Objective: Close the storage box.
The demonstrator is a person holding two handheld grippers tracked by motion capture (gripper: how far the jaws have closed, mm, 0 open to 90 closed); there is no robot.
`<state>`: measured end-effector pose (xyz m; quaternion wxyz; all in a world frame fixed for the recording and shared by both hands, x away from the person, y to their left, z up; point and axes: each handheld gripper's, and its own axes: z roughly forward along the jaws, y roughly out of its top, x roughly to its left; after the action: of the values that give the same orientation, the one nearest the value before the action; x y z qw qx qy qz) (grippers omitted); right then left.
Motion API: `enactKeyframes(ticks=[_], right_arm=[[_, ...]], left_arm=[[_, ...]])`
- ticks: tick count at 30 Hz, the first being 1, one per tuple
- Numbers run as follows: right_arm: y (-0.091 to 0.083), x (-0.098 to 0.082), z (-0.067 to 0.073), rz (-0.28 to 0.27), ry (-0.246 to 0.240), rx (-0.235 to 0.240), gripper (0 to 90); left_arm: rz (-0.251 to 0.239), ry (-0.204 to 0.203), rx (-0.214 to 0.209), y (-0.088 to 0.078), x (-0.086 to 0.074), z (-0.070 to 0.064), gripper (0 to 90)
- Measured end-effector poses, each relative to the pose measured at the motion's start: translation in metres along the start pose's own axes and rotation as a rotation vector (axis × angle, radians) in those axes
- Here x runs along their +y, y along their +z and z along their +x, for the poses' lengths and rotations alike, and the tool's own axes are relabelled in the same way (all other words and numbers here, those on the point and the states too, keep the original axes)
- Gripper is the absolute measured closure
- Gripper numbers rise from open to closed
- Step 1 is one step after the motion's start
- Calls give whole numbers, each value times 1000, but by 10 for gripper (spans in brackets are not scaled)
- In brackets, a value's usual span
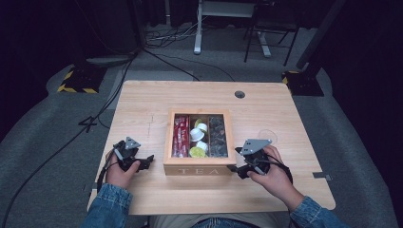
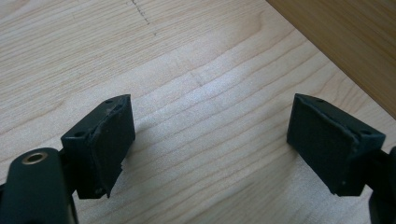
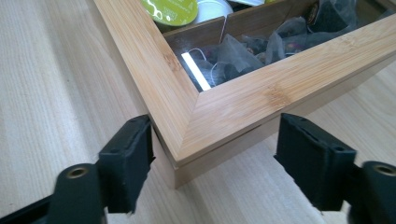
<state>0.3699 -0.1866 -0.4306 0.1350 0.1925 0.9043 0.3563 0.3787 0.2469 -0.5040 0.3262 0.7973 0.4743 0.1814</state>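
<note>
The tea box corner is straddled by the right gripper, jaws wide and apparently unclamped — the left gripper is held open, empty — so closing on the lid seems called for next.

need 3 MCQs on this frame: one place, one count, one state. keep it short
1. Where is the tea box?
A. mid-table, between the grippers
B. far left corner
C. on the floor

2. How many compartments show through its lid?
A. one
B. three
C. six

3. How does the right gripper stand?
A. clamped shut on nothing
B. open, astride the box's corner
C. holding a pod

A: the box sits mid-table between the left gripper and the right.
B: red sachets, pods and dark bags lie in three lanes.
B: its jaws flank the corner, the right one clear of the wood.
</note>
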Motion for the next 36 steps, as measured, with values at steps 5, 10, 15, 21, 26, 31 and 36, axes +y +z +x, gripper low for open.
enactKeyframes(ticks=[5,10,15,21,26,31,36], right_arm=[[-7,0,-1,-66,46,-34,190],[-11,1,-7,-104,85,-5,182],[-18,6,-10,-144,96,4,172],[-32,11,-18,-168,97,18,164],[-44,12,-25,-191,109,11,162],[-57,11,-35,-207,119,-10,161],[-72,4,-47,-212,135,-46,162]], left_arm=[[0,1,1,0,0,0,156],[0,1,0,0,0,0,156],[1,9,-6,-2,-2,0,156],[2,17,-14,-4,-4,0,157],[-1,15,-19,-6,-6,-1,156],[5,25,-26,-7,-7,0,156],[1,31,-39,-7,-7,2,153]])
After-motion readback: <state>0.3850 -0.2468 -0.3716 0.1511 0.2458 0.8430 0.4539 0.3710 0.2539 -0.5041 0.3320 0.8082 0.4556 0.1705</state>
